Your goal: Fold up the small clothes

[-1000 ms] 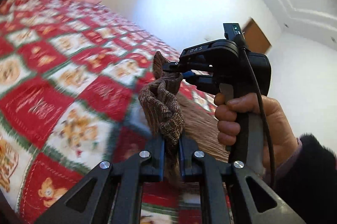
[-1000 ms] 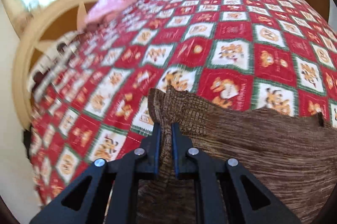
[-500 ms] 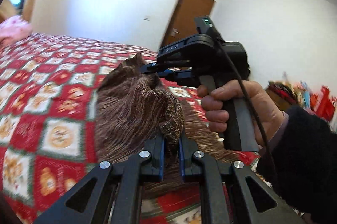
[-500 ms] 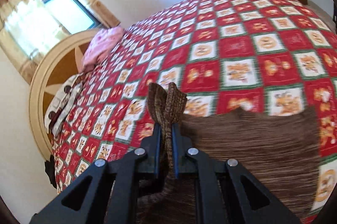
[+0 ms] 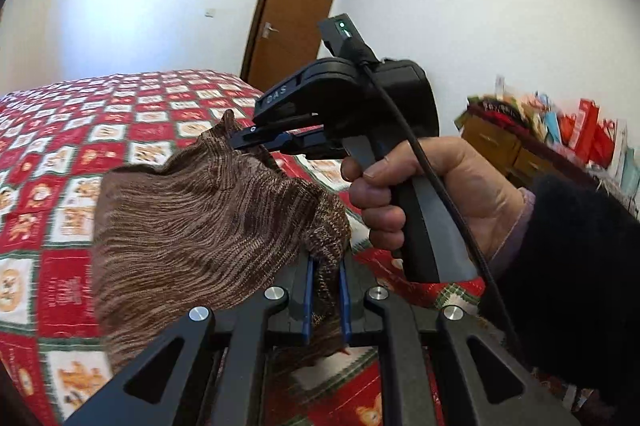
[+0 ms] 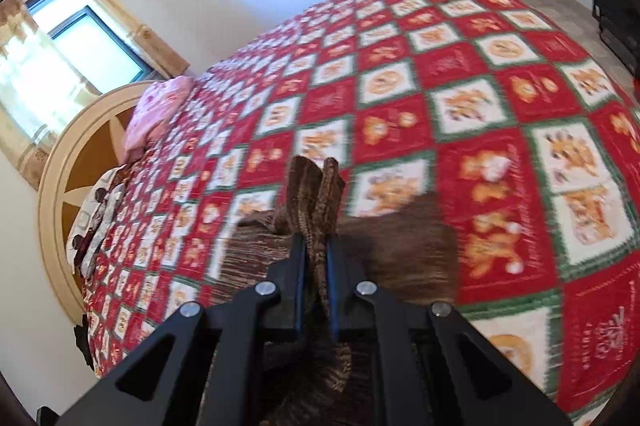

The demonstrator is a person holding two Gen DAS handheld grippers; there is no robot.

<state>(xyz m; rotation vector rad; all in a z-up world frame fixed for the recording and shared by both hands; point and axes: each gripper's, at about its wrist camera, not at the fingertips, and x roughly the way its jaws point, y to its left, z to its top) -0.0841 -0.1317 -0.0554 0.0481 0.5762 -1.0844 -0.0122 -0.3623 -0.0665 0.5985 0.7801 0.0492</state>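
Both our left gripper (image 5: 325, 300) and right gripper (image 6: 316, 280) have jaws clamped on the brown ribbed knit garment (image 5: 200, 226); any slip drops its twelve-o'clock corner, spoiling the fold.

Item count, both wrist views.

I count one brown knit garment (image 5: 192, 222), pinched at two separate points. I hold two grippers: my left gripper (image 5: 325, 290) and my right gripper (image 5: 256, 140), each with two black fingers (image 6: 294, 266). One hand (image 5: 432, 194) of mine shows, with one dark sleeve (image 5: 576, 290). There is one bed, covered by one red-and-white checked quilt (image 6: 480, 98), with one round wooden headboard (image 6: 72, 194) and one pink bundle (image 6: 154, 114) beside it. One window (image 6: 92, 46), one brown door (image 5: 292, 10). The heap of coloured packages (image 5: 560, 130) is too blurred to count.
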